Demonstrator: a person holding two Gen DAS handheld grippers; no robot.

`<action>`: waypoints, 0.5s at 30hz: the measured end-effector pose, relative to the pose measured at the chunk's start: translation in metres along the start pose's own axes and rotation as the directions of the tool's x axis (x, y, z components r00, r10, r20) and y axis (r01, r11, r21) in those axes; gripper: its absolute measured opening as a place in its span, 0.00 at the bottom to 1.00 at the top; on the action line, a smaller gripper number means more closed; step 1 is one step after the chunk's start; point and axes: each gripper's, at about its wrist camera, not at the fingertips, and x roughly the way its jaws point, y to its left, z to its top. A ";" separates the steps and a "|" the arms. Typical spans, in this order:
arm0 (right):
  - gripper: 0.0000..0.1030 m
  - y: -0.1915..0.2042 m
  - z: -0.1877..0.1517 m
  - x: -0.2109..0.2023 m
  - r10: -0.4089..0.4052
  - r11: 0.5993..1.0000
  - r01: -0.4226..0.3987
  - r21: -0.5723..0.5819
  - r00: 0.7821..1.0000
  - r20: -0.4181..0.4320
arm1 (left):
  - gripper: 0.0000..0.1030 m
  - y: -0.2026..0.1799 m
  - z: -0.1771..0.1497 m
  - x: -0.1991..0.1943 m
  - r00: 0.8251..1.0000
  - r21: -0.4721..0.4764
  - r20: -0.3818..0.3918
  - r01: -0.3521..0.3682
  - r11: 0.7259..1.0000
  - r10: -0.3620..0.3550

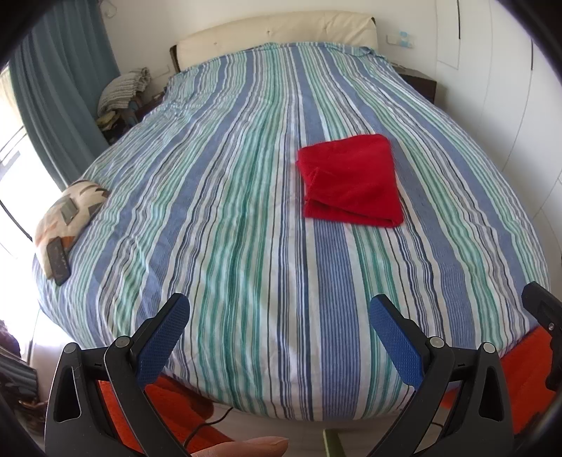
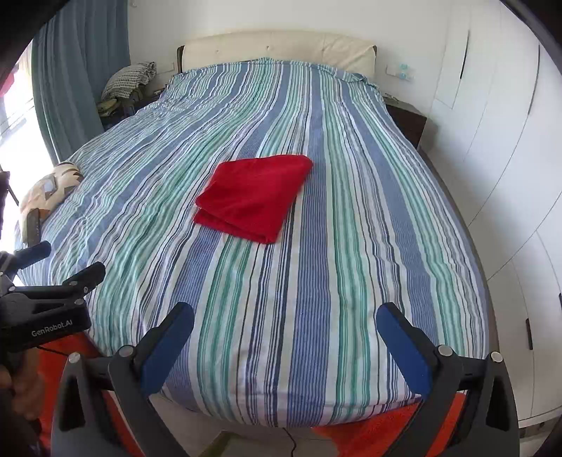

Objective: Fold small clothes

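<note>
A red cloth [image 1: 351, 179] lies folded into a compact rectangle on the striped bed [image 1: 228, 211], right of the middle. It also shows in the right wrist view [image 2: 254, 197], left of the middle. My left gripper [image 1: 279, 309] is open and empty, held back over the foot of the bed, well short of the cloth. My right gripper [image 2: 284, 318] is open and empty, also over the foot of the bed. The left gripper's body [image 2: 45, 309] shows at the left edge of the right wrist view.
A patterned pillow [image 1: 68, 214] with a dark phone [image 1: 58, 262] on it sits at the bed's left edge. White wardrobe doors [image 2: 491, 175] run along the right. A cream headboard [image 1: 277, 31] and blue curtain [image 1: 63, 88] stand behind. An orange rug [image 2: 386, 432] lies below.
</note>
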 end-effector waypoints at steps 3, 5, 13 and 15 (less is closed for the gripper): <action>0.99 -0.007 0.000 -0.007 0.136 0.988 -0.134 0.072 0.990 -0.026 | 0.99 -0.002 0.001 -0.001 1.000 0.001 -0.010 0.013 1.000 -0.013; 0.99 -0.006 -0.001 -0.015 0.158 0.985 -0.156 0.067 0.987 -0.020 | 0.99 -0.002 0.003 -0.006 1.000 0.001 -0.001 0.020 1.000 -0.020; 0.99 0.001 -0.001 -0.026 0.128 0.991 -0.128 0.042 0.992 -0.002 | 0.99 0.003 0.004 -0.017 0.999 -0.003 0.032 0.038 0.999 -0.038; 0.99 0.002 -0.002 -0.022 0.129 0.991 -0.129 0.046 0.992 -0.010 | 0.99 0.004 0.003 -0.019 0.998 -0.004 0.041 0.037 0.999 -0.037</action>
